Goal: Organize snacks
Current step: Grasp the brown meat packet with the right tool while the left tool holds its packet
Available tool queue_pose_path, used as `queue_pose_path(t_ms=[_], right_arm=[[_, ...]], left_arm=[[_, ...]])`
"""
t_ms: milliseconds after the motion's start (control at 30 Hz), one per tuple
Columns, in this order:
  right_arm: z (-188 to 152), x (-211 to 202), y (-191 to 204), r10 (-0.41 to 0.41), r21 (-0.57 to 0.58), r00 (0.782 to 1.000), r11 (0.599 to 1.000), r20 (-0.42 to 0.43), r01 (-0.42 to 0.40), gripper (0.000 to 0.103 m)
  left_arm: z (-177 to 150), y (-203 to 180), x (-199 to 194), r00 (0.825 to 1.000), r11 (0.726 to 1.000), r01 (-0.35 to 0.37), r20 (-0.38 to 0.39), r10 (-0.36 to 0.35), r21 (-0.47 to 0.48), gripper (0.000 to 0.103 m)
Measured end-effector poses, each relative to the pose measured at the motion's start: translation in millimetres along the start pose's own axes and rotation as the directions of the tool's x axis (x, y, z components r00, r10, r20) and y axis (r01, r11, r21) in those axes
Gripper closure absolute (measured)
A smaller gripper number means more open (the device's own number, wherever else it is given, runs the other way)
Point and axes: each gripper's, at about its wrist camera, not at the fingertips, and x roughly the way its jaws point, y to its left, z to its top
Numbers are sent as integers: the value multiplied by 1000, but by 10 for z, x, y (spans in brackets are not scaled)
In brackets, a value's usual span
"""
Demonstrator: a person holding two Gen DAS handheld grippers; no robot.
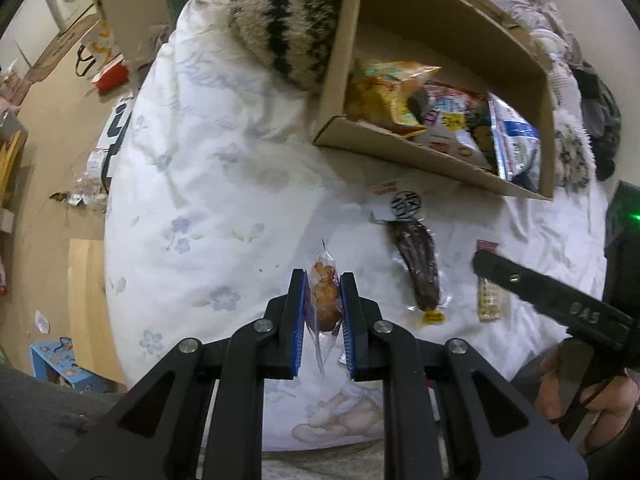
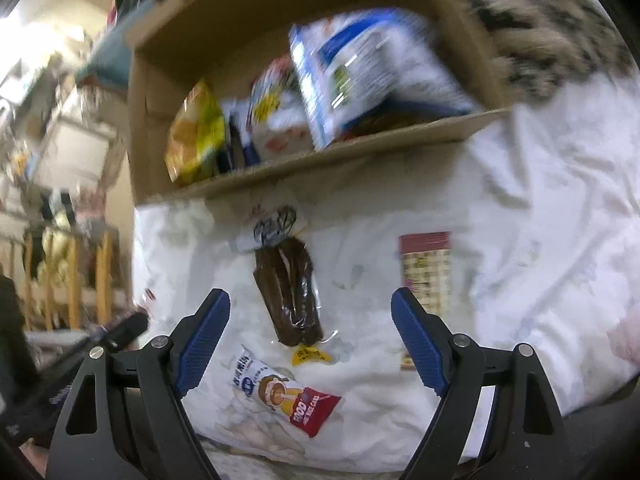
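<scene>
My left gripper (image 1: 323, 280) is shut on a clear packet of orange-brown snack pieces (image 1: 325, 296), held above the white floral bedcover (image 1: 208, 168). A cardboard box (image 1: 436, 168) with several snack bags stands beyond it to the right. A dark brown snack in clear wrap (image 1: 416, 268) and a red-and-cream bar (image 1: 489, 300) lie on the cover. In the right wrist view my right gripper (image 2: 310, 300) stands open over the dark brown snack (image 2: 290, 292). A red-and-white packet (image 2: 280, 392) lies near its left finger, the red-and-cream bar (image 2: 426, 268) by its right finger. The box (image 2: 304, 160) is behind.
A striped woolly blanket (image 1: 288, 12) lies against the box's far side. Left of the bed is a brown floor (image 1: 52, 128) with a red box (image 1: 112, 74), bags and scattered litter. A person's hand (image 1: 580, 396) holds the right gripper at the lower right.
</scene>
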Motion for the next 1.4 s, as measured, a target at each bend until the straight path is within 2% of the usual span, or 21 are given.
queue_pose_path(t_ms=[167,300,467,667,700,733,800,933,1033,1100,1133,1167,1200,1267,1333,1400], right_arm=[[32,425,135,-33,-58,996,998,-87,28,19],[-4,740,235,-57,-110,986,993,-158,40,28],[-65,801,291,-128,-179,982,978,-136,103,40],[-104,667,282,-91,-174,989,982,-120,69,49],[-116,629,290,-83,-171,990,983,-113,63,58],[-125,587,291,-70,-167,991,985,-111,51,62],[-136,469,282,-31,-150,993,989,-110,14,82],[-171,346,266,-19,-166,994,986,-107,1,90],[-194,404,223,6,-137,992,990,-127,-24,90],[-191,427,183,-7,-110,991,994,-130,-7,76],[-175,437,181,-15,-101,991,995,-130,2,65],[-136,439,222,-21,-101,993,995,-120,9,34],[-127,427,269,-42,-108,995,994,-95,32,19],[-75,436,376,-107,-166,993,981,-44,98,19],[-40,560,452,-150,-214,987,968,-65,133,19],[-26,760,450,-148,-227,982,967,-117,119,19]], left_arm=[[18,-29,71,1000,999,-32,-1,32,22,90],[35,-48,133,999,999,-39,-9,39,19,90],[40,-68,155,998,998,-62,-3,62,29,90],[69,-32,174,997,996,-82,6,82,18,90],[71,-24,169,996,996,-84,8,84,17,90],[73,-18,163,996,996,-87,12,87,15,90],[74,-10,149,996,996,-91,17,91,13,90],[71,-16,141,996,996,-88,18,88,5,90],[61,-22,125,996,996,-90,21,90,7,89],[50,-16,104,995,996,-94,27,94,8,89],[45,-10,94,995,995,-97,30,96,9,89],[41,-2,85,995,995,-98,32,98,7,89],[41,9,80,995,995,-99,33,98,4,89],[44,27,83,995,995,-97,30,98,-5,89],[45,23,92,995,995,-98,28,98,-3,89],[49,18,94,995,995,-100,29,100,-1,89]])
